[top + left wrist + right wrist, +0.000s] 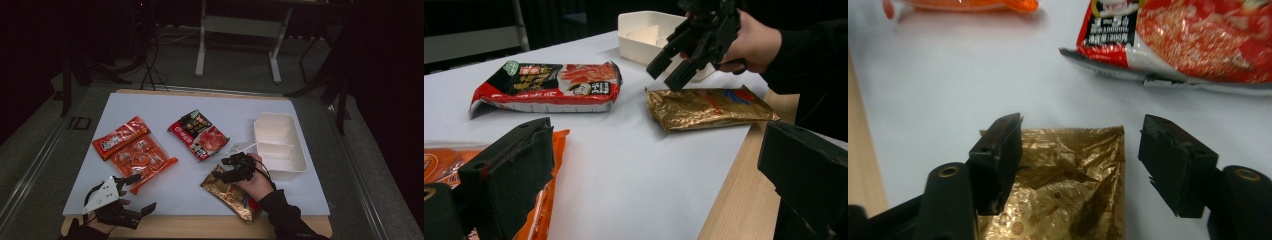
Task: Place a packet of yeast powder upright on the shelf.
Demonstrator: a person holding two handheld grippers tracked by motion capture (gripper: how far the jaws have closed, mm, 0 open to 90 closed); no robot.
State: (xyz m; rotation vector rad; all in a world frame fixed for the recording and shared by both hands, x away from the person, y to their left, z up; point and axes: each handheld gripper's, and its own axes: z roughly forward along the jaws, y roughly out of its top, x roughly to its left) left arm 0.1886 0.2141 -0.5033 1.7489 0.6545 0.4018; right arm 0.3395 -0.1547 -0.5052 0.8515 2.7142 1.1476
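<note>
Under the right gripper (1080,160), a gold foil packet (1068,185) lies flat on the white table (165,107).
The packet looks light, soft and a little slippery; its near short edge, between the jaws, seems the best hold. The jaws stand wide apart, holding nothing, perhaps just above the foil. The left gripper (131,195) also gapes empty.

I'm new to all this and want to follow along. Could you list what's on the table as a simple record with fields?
surface: white table top
right gripper: open, jaws astride the top edge of the gold packet
left gripper: open, near the table's front edge
red packet: mid-table, lying flat
orange packets: left side
white tray: right side, divided
</note>
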